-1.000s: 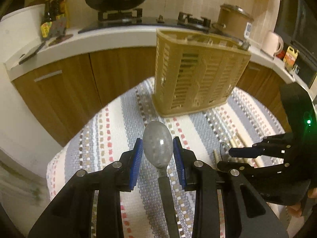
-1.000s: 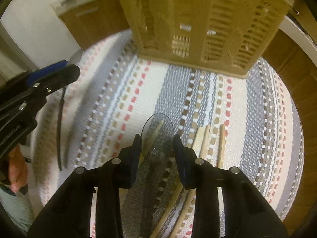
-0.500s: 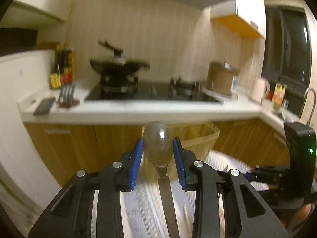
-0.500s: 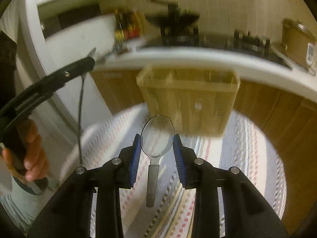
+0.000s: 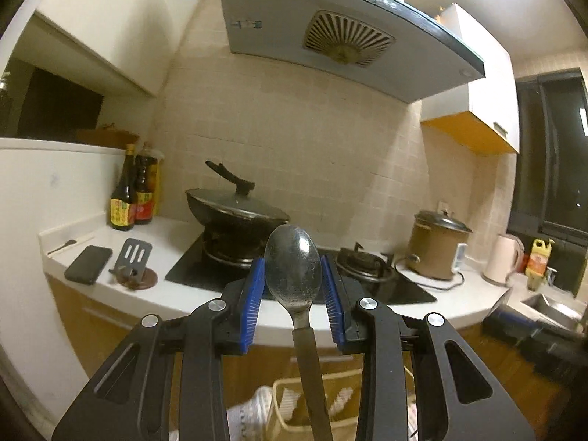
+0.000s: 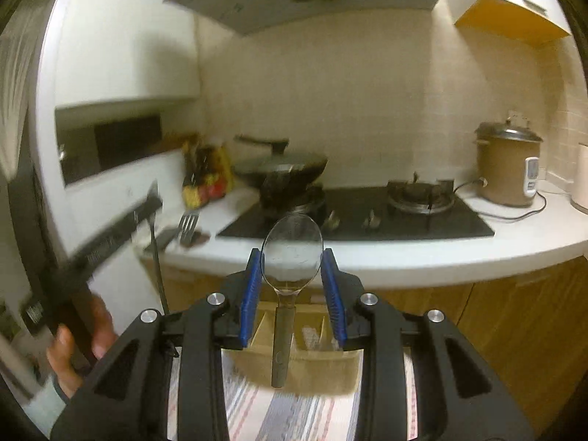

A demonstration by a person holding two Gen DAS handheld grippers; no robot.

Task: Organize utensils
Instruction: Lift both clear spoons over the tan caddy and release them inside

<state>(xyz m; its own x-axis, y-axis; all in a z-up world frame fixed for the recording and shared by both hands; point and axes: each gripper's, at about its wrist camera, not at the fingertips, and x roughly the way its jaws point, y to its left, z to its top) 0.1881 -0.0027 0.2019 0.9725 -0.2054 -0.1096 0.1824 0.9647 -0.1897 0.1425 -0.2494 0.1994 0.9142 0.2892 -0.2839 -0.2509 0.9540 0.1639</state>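
My left gripper [image 5: 293,279] is shut on a metal spoon [image 5: 293,268], its bowl pinched between the blue pads and its dark handle hanging down. My right gripper [image 6: 292,268] is shut on a clear plastic spoon [image 6: 292,248], whose short grey handle points down. Both are held high and nearly level, facing the kitchen counter. The beige slotted utensil holder [image 5: 290,404] shows low in the left wrist view, and the utensil holder [image 6: 312,334] sits just behind the clear spoon's handle. In the right wrist view the left gripper [image 6: 147,205] is a dark blur at the left, held by a hand [image 6: 70,345].
A striped cloth [image 6: 257,404] covers the surface below. Behind stand the white counter [image 5: 121,294], a hob with a lidded wok [image 5: 235,209], sauce bottles [image 5: 132,198], a phone [image 5: 88,264], a brown cooker [image 5: 437,250] and a sink [image 5: 551,305]. A range hood [image 5: 345,36] hangs above.
Both grippers have risen and tilted up from looking down at the striped cloth to facing the counter and wall. Each still grips its spoon. The holder has dropped low in both views.
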